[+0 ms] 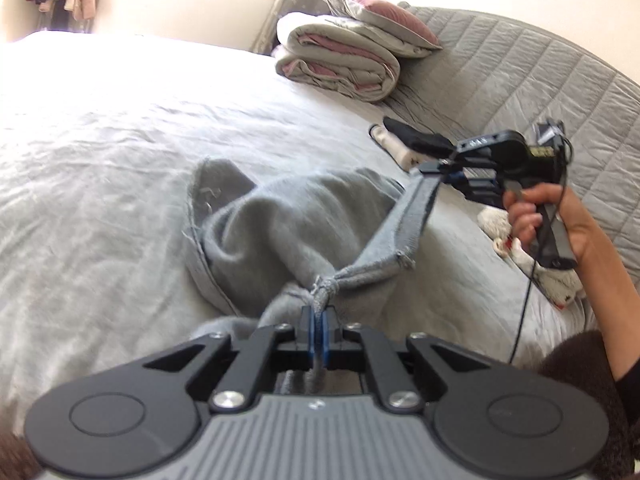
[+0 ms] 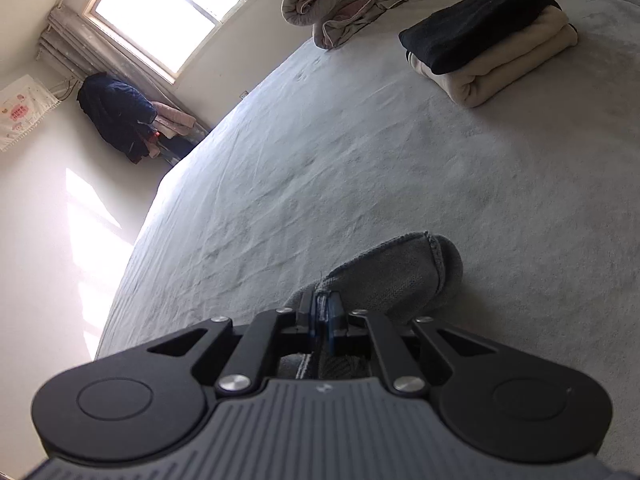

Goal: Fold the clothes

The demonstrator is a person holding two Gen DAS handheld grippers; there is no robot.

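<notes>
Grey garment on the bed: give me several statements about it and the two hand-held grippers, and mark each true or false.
1. The left hand-held gripper is shut on the grey garment. True.
2. The right hand-held gripper is open and holds nothing. False: it is shut on an edge of the same garment, and the cloth runs taut between the two.
3. The garment lies flat and fully folded. False: it is bunched, with part lifted off the bed.
4. A black folded item rests on a cream one in the folded stack. True.
5. The rolled quilt lies beside the left hand-held gripper. False: it is at the far end of the bed, with a pillow on it.
</notes>
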